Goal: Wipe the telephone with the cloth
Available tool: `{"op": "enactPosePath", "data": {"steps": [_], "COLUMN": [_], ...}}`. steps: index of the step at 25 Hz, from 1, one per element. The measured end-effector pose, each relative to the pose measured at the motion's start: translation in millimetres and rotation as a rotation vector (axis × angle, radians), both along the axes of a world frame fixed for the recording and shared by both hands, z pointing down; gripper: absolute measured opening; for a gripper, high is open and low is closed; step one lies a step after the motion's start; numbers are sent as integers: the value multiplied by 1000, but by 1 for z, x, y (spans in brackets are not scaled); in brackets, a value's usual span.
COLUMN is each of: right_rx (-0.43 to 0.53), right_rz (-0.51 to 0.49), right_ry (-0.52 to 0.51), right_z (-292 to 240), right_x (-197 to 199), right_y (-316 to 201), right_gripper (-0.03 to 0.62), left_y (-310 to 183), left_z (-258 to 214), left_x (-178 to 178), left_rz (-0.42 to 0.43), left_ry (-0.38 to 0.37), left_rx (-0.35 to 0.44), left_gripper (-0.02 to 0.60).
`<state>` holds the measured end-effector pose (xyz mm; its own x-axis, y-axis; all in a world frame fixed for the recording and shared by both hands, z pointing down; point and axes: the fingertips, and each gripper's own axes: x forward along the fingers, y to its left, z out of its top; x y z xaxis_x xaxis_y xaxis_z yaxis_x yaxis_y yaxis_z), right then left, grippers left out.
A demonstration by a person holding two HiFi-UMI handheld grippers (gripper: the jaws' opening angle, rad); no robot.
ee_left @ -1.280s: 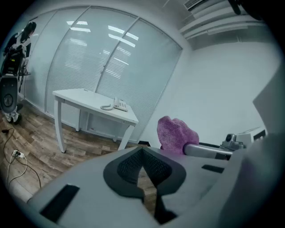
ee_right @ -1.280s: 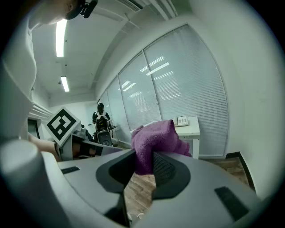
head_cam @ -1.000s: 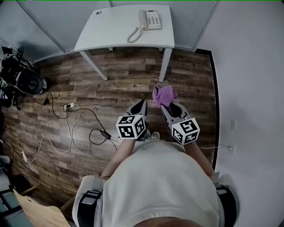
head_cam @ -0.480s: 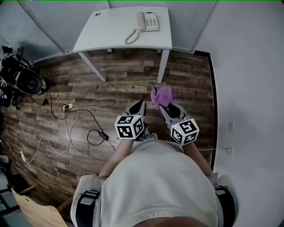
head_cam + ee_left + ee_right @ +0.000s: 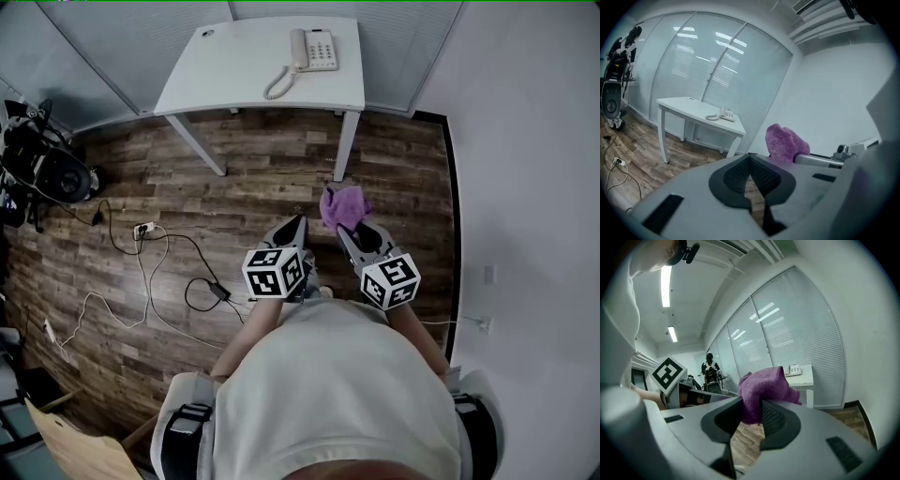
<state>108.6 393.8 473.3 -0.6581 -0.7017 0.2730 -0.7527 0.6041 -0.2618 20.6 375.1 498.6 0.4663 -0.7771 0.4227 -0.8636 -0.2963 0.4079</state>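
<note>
A cream telephone (image 5: 313,48) with a coiled cord sits at the far right end of a white table (image 5: 225,80); it also shows small in the left gripper view (image 5: 725,114) and the right gripper view (image 5: 794,370). My right gripper (image 5: 347,228) is shut on a bunched purple cloth (image 5: 342,205), which sticks up between its pads (image 5: 761,397). My left gripper (image 5: 298,221) hangs beside it, shut with nothing in it (image 5: 750,163). Both are held over the wooden floor, well short of the table.
Cables and a power strip (image 5: 143,227) lie on the wood floor at left. Black equipment on wheels (image 5: 42,164) stands at the far left. A white wall (image 5: 525,187) runs along the right, glass partitions (image 5: 693,75) behind the table. A wooden chair corner (image 5: 75,441) is at bottom left.
The view has shifted slightly; table and telephone sit marginally nearer. Both grippers keep the same pose, the cloth still held.
</note>
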Motion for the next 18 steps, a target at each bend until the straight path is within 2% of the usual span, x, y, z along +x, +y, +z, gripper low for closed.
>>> {"op": "enactPosePath", "data": {"steps": [6,18], "right_rx": [-22,-28], "right_rz": [23,51], "right_ry": [2,15], "right_z": [9,5], "right_x": [9,2], "right_y": [-32,-136], "right_gripper": [112,114], "left_y": [-35,-140], "left_z": [5,7], "left_x": [6,-5], "left_rz": [16,30], "left_ry": [-2,-3], "left_rx": [-6,-3], "left_gripper": [21,21]}}
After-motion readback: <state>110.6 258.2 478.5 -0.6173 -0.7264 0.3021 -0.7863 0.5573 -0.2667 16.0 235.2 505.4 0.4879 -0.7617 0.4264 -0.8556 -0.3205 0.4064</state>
